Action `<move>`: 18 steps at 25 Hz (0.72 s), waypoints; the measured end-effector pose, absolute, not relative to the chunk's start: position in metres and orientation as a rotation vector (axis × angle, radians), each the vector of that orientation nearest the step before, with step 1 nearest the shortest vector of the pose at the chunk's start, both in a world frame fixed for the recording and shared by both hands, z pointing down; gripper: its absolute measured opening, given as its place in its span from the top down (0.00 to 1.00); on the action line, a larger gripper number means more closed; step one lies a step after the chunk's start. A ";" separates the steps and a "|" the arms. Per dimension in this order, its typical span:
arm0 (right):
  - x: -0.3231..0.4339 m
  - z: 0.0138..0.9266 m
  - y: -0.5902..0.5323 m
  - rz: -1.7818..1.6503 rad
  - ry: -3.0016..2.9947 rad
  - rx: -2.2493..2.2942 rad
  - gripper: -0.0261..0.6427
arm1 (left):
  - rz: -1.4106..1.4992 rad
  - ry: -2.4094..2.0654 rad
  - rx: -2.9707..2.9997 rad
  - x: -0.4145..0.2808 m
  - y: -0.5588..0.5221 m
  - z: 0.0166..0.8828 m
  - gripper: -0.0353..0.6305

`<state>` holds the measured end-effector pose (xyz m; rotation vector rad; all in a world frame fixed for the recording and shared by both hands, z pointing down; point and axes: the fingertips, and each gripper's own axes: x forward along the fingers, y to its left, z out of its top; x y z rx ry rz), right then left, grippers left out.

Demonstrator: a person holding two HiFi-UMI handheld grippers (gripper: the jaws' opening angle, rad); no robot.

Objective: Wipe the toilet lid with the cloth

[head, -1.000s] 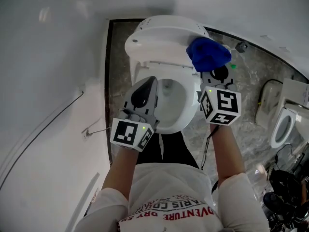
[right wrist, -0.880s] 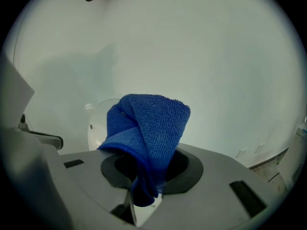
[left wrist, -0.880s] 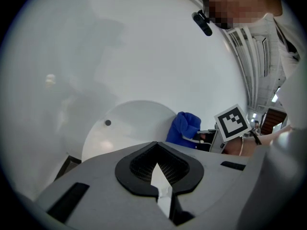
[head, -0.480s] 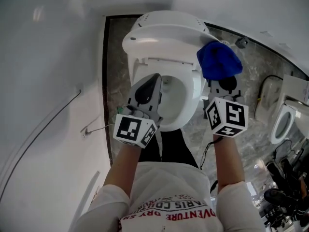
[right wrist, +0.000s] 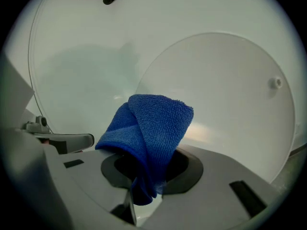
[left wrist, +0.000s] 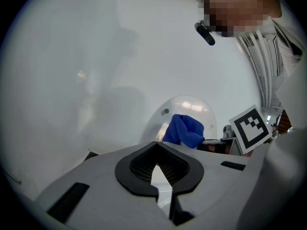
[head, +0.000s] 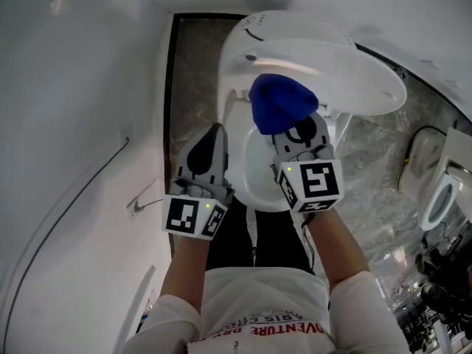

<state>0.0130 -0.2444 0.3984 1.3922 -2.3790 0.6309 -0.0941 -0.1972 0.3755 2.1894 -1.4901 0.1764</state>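
Observation:
The white toilet's raised lid (head: 324,61) stands at the top of the head view, above the open bowl (head: 258,172). My right gripper (head: 293,130) is shut on a folded blue cloth (head: 279,102), which it holds up in front of the lid's lower left part. In the right gripper view the cloth (right wrist: 151,133) bulges out of the jaws, with the round lid (right wrist: 230,104) just behind it. Whether cloth and lid touch cannot be told. My left gripper (head: 212,140) is shut on nothing, at the bowl's left rim. The left gripper view shows the cloth (left wrist: 184,131) and lid (left wrist: 189,107) ahead.
A white wall (head: 81,124) with a thin cable (head: 70,194) runs close on the left. A strip of grey marble floor (head: 193,80) lies beside the toilet. A second toilet (head: 442,190) and dark clutter (head: 442,293) stand at the right.
My right gripper has carried the blue cloth left, from the toilet's right side to the front of the lid. The left gripper has shifted slightly left, and it stays shut.

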 end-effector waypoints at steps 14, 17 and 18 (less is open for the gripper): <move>-0.042 0.435 -0.284 0.561 -2.377 1.510 0.83 | 0.248 -1.364 2.230 -0.135 -0.194 0.412 0.94; -0.028 0.438 -0.285 0.559 -2.350 1.533 0.83 | 0.256 -1.323 2.248 -0.122 -0.194 0.415 0.94; -0.023 0.439 -0.285 0.562 -2.340 1.543 0.83 | 0.257 -1.309 2.255 -0.117 -0.194 0.415 0.94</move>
